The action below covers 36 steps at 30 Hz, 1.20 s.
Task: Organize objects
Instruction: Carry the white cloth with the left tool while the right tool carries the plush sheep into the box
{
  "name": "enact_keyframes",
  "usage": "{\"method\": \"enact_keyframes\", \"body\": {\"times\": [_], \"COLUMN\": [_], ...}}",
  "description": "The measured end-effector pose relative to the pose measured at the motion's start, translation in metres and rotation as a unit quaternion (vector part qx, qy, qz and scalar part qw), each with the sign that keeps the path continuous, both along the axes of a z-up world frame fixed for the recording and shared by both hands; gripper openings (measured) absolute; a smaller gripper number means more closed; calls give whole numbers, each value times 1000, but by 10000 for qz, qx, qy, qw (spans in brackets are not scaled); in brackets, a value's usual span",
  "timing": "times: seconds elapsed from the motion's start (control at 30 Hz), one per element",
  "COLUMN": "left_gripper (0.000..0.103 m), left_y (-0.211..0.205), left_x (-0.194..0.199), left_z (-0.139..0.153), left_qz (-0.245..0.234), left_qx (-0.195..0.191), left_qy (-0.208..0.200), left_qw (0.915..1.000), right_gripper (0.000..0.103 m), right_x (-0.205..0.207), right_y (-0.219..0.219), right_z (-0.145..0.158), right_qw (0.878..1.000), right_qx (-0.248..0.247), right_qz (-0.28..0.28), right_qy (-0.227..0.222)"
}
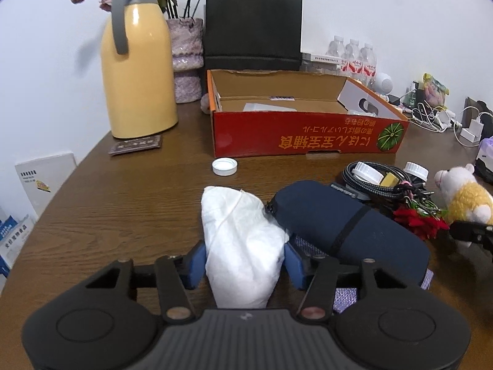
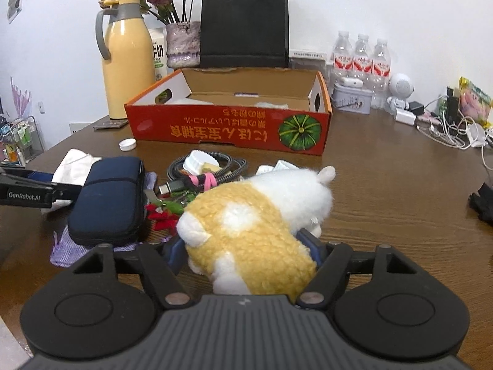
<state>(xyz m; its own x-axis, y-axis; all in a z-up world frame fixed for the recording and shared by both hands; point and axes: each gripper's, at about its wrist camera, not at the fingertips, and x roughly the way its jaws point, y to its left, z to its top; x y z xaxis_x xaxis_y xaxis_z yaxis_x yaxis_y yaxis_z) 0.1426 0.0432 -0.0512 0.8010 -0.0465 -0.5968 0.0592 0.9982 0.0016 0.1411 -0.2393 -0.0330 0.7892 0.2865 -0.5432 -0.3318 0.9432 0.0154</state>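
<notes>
Left gripper pinches the white cloth; right gripper pinches the plush toy. Open red box lies straight ahead, toward the tabletop's far edge.

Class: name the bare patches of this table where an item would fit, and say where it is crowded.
Bare wood lies left of the white crumpled cloth, up to the small white bottle cap and tall yellow thermos jug, and right of the yellow-and-white plush toy. Crowded: around the navy zip pouch.
</notes>
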Motion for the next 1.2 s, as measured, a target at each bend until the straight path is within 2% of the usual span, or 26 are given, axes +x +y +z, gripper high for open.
{"method": "enact_keyframes", "body": {"times": [0.3,0.63,0.9,1.2], "left_gripper": [49,49,50,50], "left_y": [11,11,-8,-29], "left_x": [-22,-39,-29,11], "left_z": [19,60,90,108], "left_qz": [238,266,213,66], "left_qx": [73,-37,-261,-530], "left_qy": [-291,-783,-1167,-1314], "left_qw": [9993,9966,9926,9899], "right_gripper": [73,73,73,73], "right_x": [-16,-23,-13,21], "right_y": [3,13,21,30], "right_z": [12,31,55,73], "right_qw": [9998,9985,9961,9934], "right_qx": [5,52,5,116], "right_qz": [47,240,356,426], "right_qy": [-179,-489,-813,-1056]}}
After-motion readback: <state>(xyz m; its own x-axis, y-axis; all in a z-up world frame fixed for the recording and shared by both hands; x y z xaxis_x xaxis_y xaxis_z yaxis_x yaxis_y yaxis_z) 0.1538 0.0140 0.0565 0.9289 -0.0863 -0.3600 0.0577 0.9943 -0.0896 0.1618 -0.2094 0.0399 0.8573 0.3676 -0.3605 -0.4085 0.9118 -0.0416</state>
